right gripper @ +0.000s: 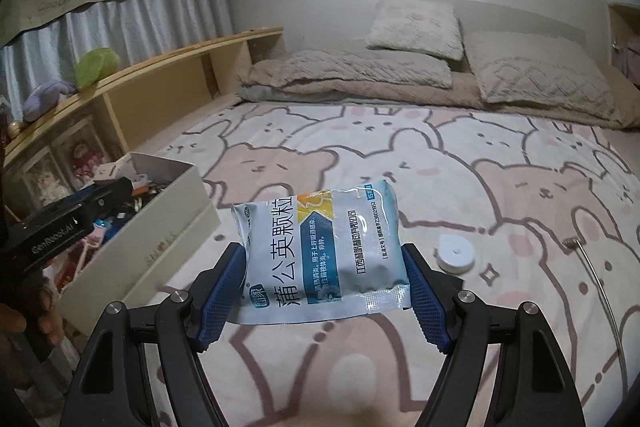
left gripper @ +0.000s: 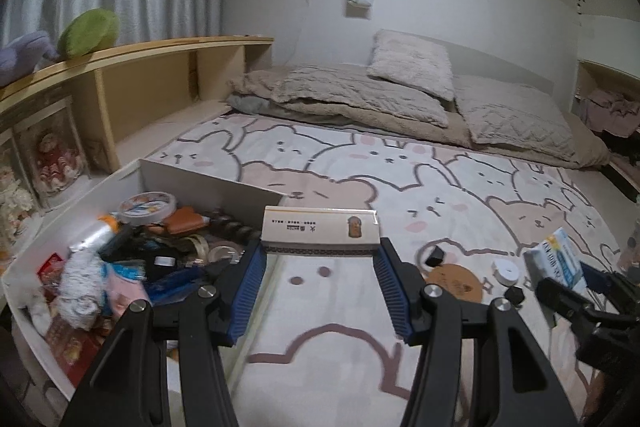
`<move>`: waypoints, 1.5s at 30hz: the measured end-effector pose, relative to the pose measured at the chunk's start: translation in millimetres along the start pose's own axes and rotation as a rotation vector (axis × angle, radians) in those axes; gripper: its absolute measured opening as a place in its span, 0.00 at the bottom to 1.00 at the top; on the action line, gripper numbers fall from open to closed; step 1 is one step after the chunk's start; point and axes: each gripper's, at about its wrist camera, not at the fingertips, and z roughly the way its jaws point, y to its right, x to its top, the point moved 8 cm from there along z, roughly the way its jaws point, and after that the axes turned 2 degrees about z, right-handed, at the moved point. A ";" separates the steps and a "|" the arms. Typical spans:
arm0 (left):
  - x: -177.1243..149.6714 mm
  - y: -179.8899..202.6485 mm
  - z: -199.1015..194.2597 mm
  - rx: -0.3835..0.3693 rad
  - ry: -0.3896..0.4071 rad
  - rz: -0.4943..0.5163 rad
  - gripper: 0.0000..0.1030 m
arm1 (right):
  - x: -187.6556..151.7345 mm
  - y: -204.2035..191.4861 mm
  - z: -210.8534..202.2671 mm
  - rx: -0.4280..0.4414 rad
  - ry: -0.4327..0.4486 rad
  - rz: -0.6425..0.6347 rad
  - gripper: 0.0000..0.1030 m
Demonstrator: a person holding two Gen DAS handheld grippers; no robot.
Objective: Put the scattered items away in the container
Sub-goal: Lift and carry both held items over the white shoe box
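My left gripper [left gripper: 320,251] is shut on a long white and beige carton [left gripper: 320,229], held by its two ends above the bed beside the white storage box [left gripper: 208,183]. The box is full of mixed items, with a tape roll [left gripper: 148,207] on top. My right gripper [right gripper: 324,259] is shut on a blue and white medicine sachet pack [right gripper: 320,247], held above the bedsheet; the pack also shows in the left wrist view [left gripper: 554,259]. The box lies to its left in the right wrist view [right gripper: 168,227].
On the cartoon bear sheet [left gripper: 460,195] lie a round brown coaster [left gripper: 456,281], a white round disc [left gripper: 506,271], small black pieces [left gripper: 434,255] and a thin metal rod [right gripper: 600,291]. Pillows and a blanket [left gripper: 360,95] lie at the far end. A wooden shelf [left gripper: 140,67] runs along the left.
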 end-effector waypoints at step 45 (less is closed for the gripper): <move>11.5 -258.8 16.9 0.211 -0.088 -0.219 0.54 | 42.6 -192.4 55.8 0.257 -0.033 -0.220 0.76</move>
